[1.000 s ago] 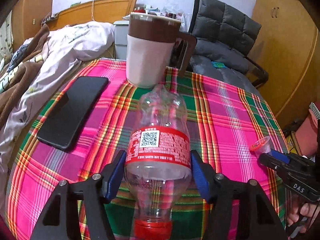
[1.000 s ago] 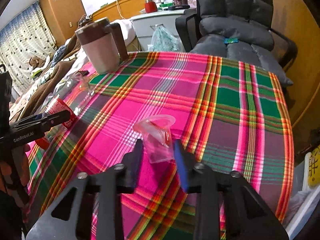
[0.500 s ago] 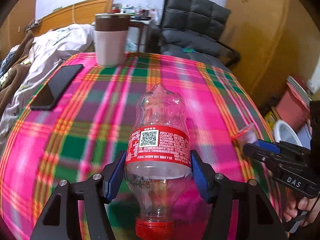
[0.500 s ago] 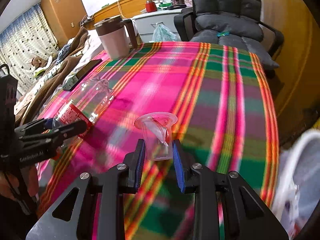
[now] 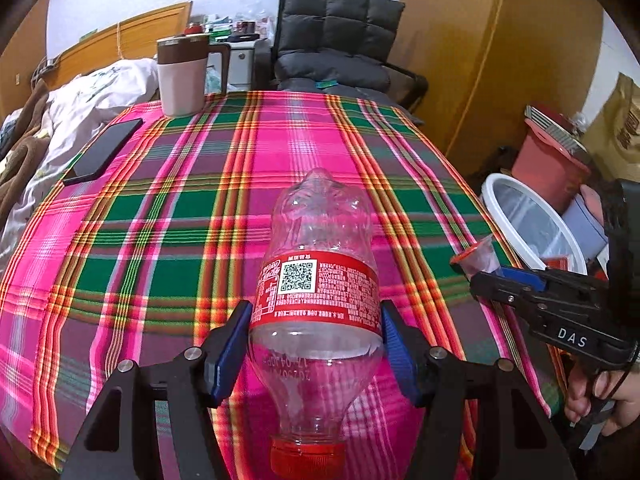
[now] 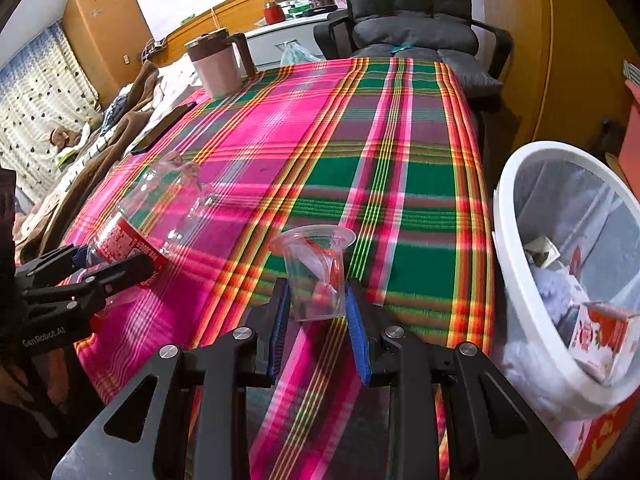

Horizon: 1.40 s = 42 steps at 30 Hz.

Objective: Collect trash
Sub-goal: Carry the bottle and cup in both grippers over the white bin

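Note:
My left gripper (image 5: 316, 340) is shut on an empty clear plastic bottle (image 5: 318, 280) with a red label, its red cap toward me, held above the plaid-covered table (image 5: 200, 208). My right gripper (image 6: 318, 308) is shut on a small clear plastic cup (image 6: 314, 268) with red residue inside, held over the table's near right part. In the left wrist view the right gripper (image 5: 492, 276) and cup (image 5: 478, 258) hang at the table's right edge. In the right wrist view the bottle (image 6: 160, 216) and left gripper (image 6: 112, 264) show at the left. A white trash bin (image 6: 516, 264) with trash stands right of the table.
A pink-and-brown lidded mug (image 5: 182, 76) and a black phone (image 5: 104, 152) sit at the table's far left. A grey padded chair (image 5: 336, 44) stands behind the table, a bed with bedding (image 5: 80, 96) to the left. A pink bucket (image 5: 548, 164) stands beyond the bin (image 5: 528, 220).
Both grippers have pulled back toward the table's near right edge with the bottle and cup still held. The mug and phone now look farther away, and the white bin has come into view.

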Each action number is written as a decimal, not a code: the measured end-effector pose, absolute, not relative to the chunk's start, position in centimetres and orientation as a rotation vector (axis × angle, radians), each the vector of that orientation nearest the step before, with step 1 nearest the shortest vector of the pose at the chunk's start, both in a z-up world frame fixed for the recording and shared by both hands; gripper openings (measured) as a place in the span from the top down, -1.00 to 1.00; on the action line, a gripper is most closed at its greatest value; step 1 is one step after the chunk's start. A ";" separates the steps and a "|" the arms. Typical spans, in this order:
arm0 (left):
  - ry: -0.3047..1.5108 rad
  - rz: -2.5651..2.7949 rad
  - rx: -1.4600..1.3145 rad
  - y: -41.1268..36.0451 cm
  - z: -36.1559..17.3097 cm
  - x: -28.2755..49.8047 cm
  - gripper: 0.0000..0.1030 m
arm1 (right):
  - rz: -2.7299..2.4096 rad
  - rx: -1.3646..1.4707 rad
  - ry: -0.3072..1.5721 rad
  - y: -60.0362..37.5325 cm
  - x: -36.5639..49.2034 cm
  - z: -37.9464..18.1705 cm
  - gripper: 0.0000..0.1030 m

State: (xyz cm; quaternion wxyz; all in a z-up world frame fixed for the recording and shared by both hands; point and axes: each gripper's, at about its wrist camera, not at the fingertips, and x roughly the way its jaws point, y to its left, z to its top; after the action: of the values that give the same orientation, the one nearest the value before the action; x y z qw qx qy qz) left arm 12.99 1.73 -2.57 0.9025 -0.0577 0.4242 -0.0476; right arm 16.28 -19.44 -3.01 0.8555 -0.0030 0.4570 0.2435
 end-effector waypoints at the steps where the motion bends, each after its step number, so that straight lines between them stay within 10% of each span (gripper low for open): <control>1: 0.873 -0.101 -0.111 1.6 -2.5 12.9 -0.22 | 0.512 -0.010 0.960 -19.3 16.3 -3.0 0.40; 15: 0.856 -0.051 -0.124 2.7 -2.3 13.7 -0.43 | 0.529 -0.004 0.918 -18.6 16.4 -3.0 0.28; 42: 0.821 -0.080 -0.111 0.9 -0.9 12.8 -0.18 | 0.499 0.068 0.846 -20.0 13.6 -1.7 0.34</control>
State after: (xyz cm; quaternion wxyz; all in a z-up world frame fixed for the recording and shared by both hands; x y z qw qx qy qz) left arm 12.75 0.94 -0.92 0.9146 -0.0539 0.3988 -0.0390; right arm 13.62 -19.98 -1.73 0.8813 0.0325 0.4060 0.2396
